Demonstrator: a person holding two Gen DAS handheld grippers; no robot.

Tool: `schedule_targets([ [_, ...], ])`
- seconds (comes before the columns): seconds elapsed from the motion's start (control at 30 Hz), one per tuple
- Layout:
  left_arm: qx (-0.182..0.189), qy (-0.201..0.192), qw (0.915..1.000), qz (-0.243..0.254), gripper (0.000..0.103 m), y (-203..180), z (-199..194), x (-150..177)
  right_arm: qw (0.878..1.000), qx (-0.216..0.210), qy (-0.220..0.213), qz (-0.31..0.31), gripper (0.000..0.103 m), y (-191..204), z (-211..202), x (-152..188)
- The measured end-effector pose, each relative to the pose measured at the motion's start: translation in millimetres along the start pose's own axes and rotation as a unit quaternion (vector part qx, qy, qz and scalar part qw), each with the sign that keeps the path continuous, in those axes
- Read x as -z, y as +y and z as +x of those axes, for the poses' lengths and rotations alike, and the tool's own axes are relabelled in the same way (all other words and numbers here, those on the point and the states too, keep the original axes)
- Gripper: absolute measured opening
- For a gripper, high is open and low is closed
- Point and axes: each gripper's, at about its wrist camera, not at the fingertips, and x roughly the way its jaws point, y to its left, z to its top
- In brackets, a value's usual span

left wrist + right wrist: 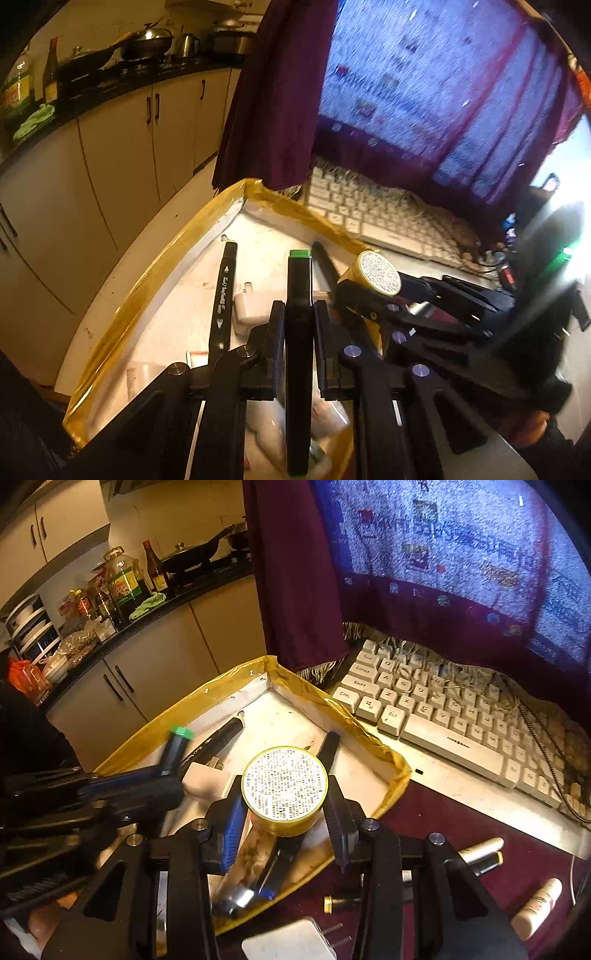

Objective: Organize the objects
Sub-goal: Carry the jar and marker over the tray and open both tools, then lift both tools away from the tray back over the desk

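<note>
In the left wrist view, a black marker with a green cap (299, 332) is clamped in the left gripper (299, 343) above a shallow white tray edged with yellow tape (155, 273); kitchen cabinets (110, 155) are seen beyond.

In the right wrist view, a round yellow tin with a printed lid (284, 788) is gripped by the right gripper (286, 805) over the tray's near-right edge, beside a white keyboard (443, 716) on the tabletop.

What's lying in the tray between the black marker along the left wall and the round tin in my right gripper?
In the right wrist view, a white plug adapter lies between the black marker and the round tin, on the tray floor.
</note>
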Motion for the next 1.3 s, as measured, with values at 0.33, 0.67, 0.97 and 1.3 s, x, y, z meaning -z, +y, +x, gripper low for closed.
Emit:
schedule_targets([
  [0.33, -0.023, 0.007, 0.9997, -0.003, 0.012, 5, 22, 4, 1.000, -0.001, -0.004, 0.014, 0.038, -7, 12, 3],
  [0.67, -0.065, -0.056, 0.9963, 0.003, 0.062, -1, -3, 15, 0.999, -0.022, -0.028, 0.039, 0.052, -22, -24, 4],
  [0.97, -0.096, -0.093, 0.9889, 0.064, 0.068, -61, -41, 48, 0.998, -0.017, -0.036, 0.056, 0.053, -43, -83, 50],
  [1.3, -0.050, -0.067, 0.9935, 0.078, 0.071, -94, -39, 73, 0.996, 0.020, -0.037, 0.084, 0.053, -85, -123, 84],
])
